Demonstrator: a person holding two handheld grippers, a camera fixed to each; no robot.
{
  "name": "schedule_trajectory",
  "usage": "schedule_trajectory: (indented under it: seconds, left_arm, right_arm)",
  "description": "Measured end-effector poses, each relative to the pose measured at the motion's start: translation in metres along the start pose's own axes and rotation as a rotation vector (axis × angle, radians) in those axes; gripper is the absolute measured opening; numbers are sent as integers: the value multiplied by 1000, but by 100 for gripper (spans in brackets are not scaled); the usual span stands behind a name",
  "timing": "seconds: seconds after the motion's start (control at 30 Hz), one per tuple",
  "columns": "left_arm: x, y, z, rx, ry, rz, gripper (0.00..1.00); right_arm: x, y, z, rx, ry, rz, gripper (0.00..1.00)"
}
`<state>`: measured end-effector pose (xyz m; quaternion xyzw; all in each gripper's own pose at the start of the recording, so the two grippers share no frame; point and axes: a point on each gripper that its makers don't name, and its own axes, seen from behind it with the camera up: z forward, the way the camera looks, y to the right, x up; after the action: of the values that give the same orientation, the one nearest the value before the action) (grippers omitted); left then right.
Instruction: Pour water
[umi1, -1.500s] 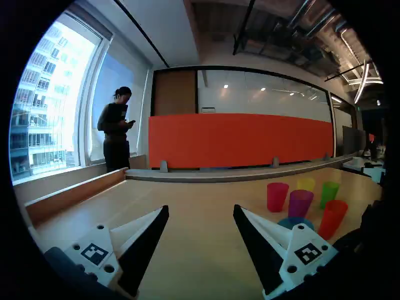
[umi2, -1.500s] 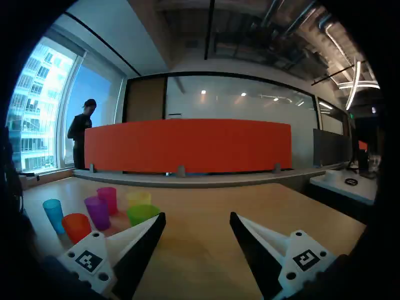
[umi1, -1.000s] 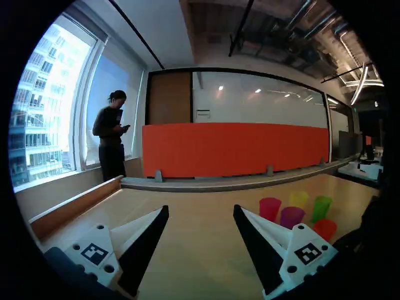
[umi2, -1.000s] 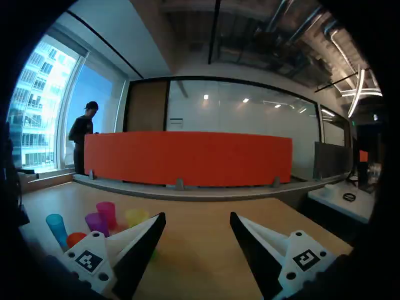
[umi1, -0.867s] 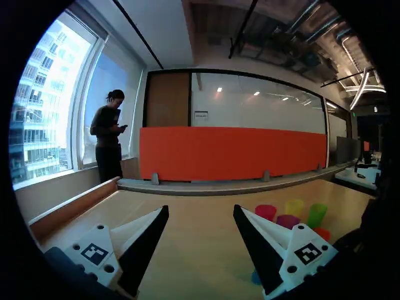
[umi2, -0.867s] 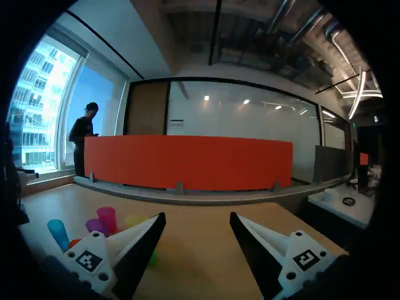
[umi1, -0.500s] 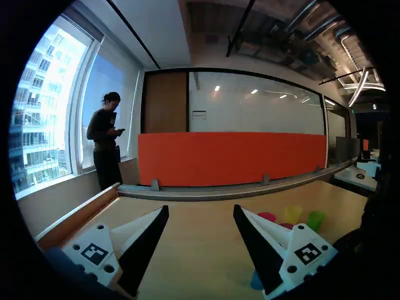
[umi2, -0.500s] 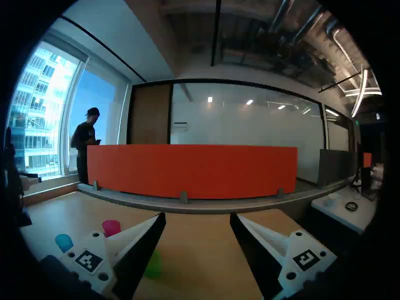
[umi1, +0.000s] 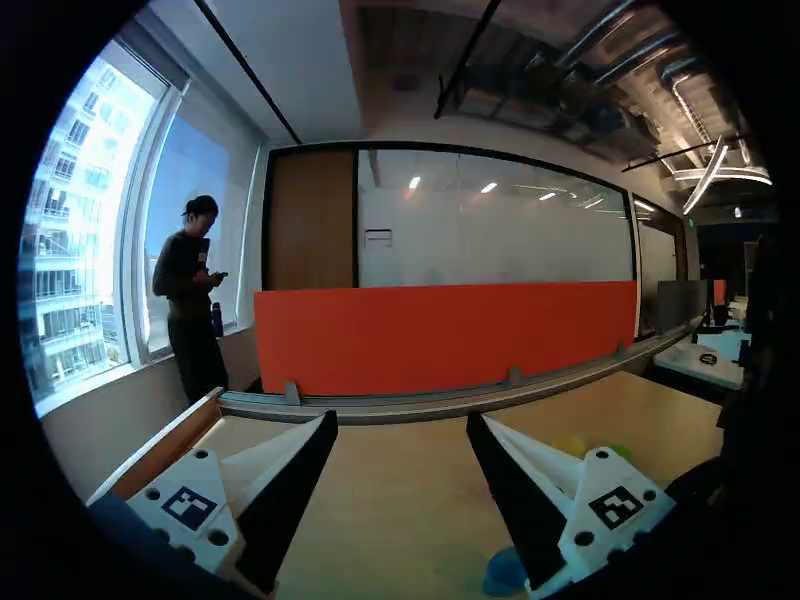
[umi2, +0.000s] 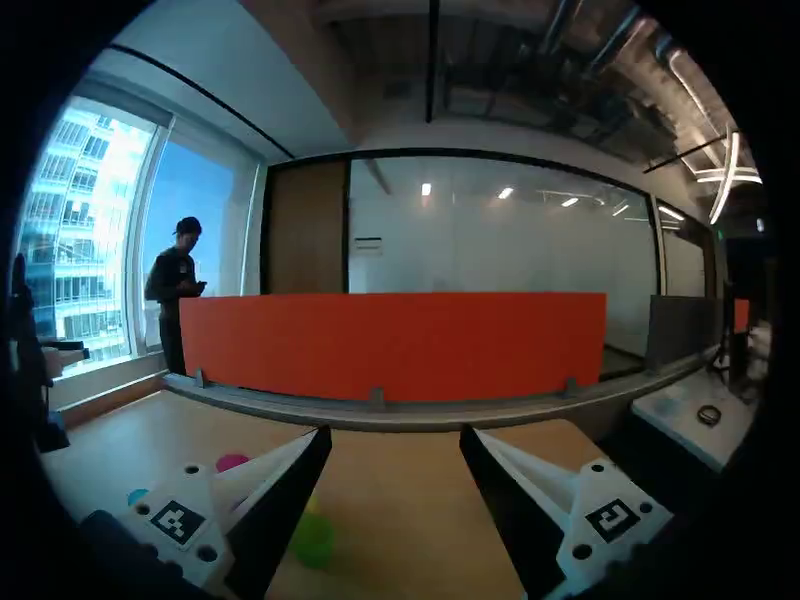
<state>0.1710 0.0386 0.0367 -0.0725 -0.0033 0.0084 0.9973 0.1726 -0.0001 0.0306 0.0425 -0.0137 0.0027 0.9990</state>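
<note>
On the light wooden tabletop, low in the left gripper view, a blue plastic cup is seen just beside the inner edge of one finger of the left gripper, partly cut off by it. A yellow plastic cup and a green plastic cup are seen farther off, side by side, only their rims poking above that same finger. Whether any cup holds water cannot be told.

Left gripper: jaws spread wide, bare tabletop between the black-faced fingers, nothing gripped. It is held level above the table, apart from all cups.

Right gripper: jaws equally wide, nothing held, tabletop visible in the gap. In the right gripper view the green plastic cup is seen just inside the left-hand finger, close to it; contact cannot be told. A pink plastic cup and the blue plastic cup are seen beyond that finger's outer edge, only their tops showing.

Across the far table edge a long orange partition panel is mounted upright. A person is seen standing by the tall window, well apart from the cups. A white side desk is seen beside the table in the right gripper view.
</note>
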Motion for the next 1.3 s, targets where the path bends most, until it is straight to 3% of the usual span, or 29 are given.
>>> schedule_trajectory:
  seconds: [0.37, 0.97, 1.17, 1.3]
  left_arm:
    - [7, 12, 5, -56, -3, -2, 96]
    - [13, 59, -8, -298, 5, 0, 96]
    - [17, 71, -14, -373, 17, -13, 96]
    - [15, 74, -17, -393, 13, 5, 96]
  right_arm:
    - [4, -13, -2, 83, -15, 14, 99]
    - [12, -81, -24, 477, -23, -8, 99]
    - [17, -89, -28, 533, -16, 9, 99]
    - [16, -90, -28, 542, -22, 6, 99]
